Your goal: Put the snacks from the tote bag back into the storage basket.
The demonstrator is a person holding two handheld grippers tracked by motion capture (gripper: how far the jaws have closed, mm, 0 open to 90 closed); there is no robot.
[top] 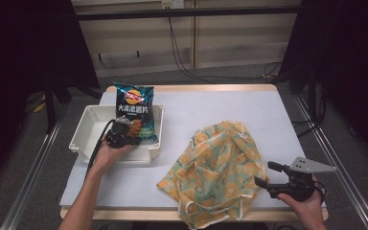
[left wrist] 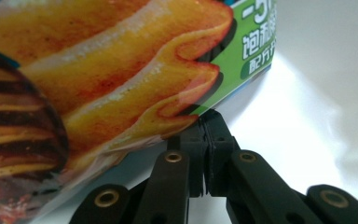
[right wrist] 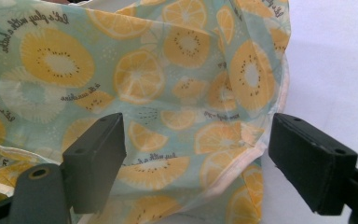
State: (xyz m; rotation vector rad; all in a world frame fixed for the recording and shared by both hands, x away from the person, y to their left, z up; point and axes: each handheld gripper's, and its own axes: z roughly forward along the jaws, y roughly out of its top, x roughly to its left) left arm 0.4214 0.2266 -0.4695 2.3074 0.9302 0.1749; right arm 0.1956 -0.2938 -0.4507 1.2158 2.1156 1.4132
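Note:
A blue chip bag [top: 135,108] stands upright in a white tray [top: 88,132] at the left of the table, leaning toward the tray's far wall. My left gripper [top: 134,130] reaches into the tray at the bag's lower part. In the left gripper view its jaws [left wrist: 208,122] stand shut, with the bottom edge of the chip bag [left wrist: 121,70] pinched at their tips. A crumpled cloth bag [top: 215,167] with a citrus print lies at the front middle. My right gripper [top: 267,173] is open at its right edge. The cloth bag [right wrist: 168,70] lies between and beyond the spread jaws [right wrist: 198,154].
The pale table top [top: 211,105] has bare room behind the cloth bag and to the right of the tray. Metal rails [top: 333,153] run along both sides of the table. Cables [top: 182,62] trail on the floor behind it.

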